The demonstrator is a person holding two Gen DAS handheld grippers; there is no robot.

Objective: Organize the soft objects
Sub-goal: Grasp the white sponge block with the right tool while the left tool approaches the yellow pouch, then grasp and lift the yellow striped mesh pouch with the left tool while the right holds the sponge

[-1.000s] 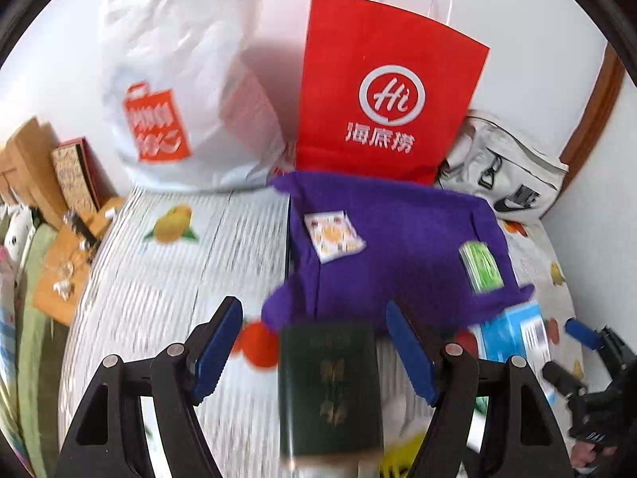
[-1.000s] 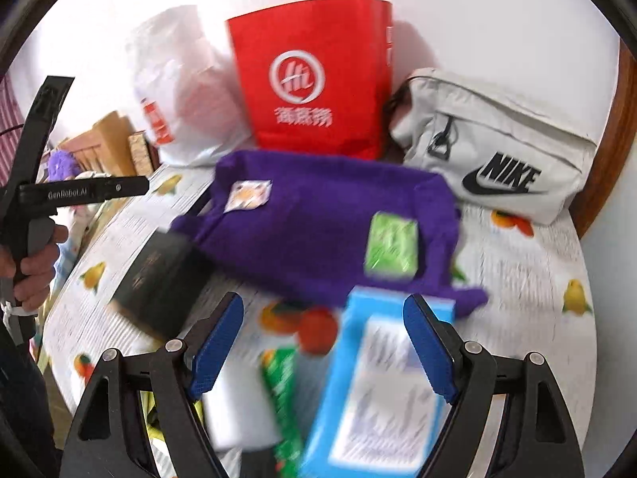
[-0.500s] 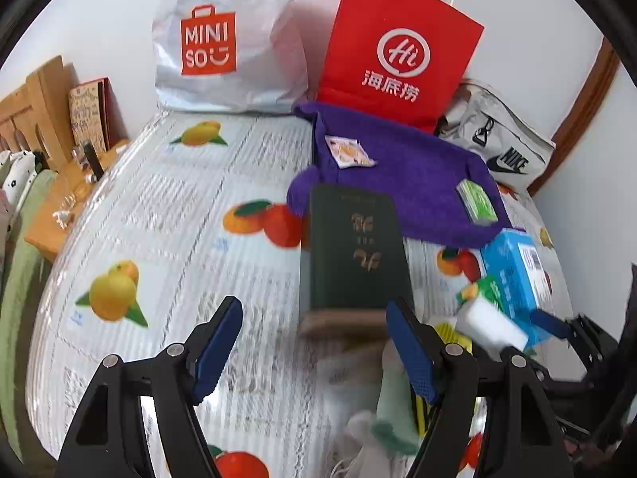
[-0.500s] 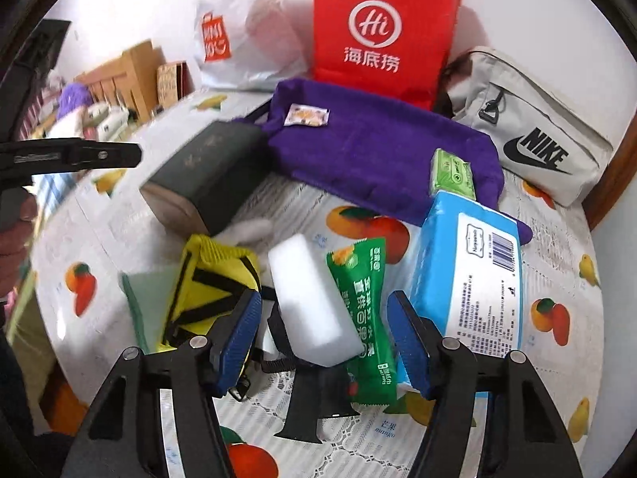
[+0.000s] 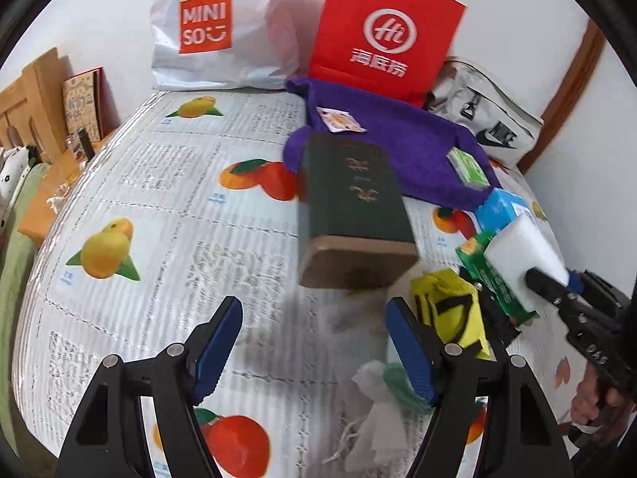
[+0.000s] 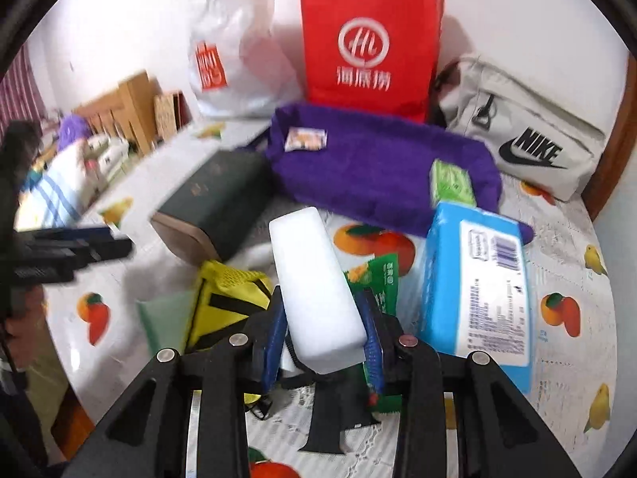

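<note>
Since a second ago the right gripper (image 6: pixel 324 328) has reached the white sponge (image 6: pixel 314 283), and its jaws are closing on it, pads touching both sides. Left of the sponge: one green box (image 6: pixel 217 203), one yellow pouch (image 6: pixel 225 298). Right of it: one blue tissue pack (image 6: pixel 477 283). Behind it lies one purple bag (image 6: pixel 378 167). The left gripper (image 5: pixel 314 352) is spread, holding nothing.

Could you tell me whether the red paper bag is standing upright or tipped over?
Upright: the red paper bag stands behind the purple pouch, its handles pointing up.
</note>
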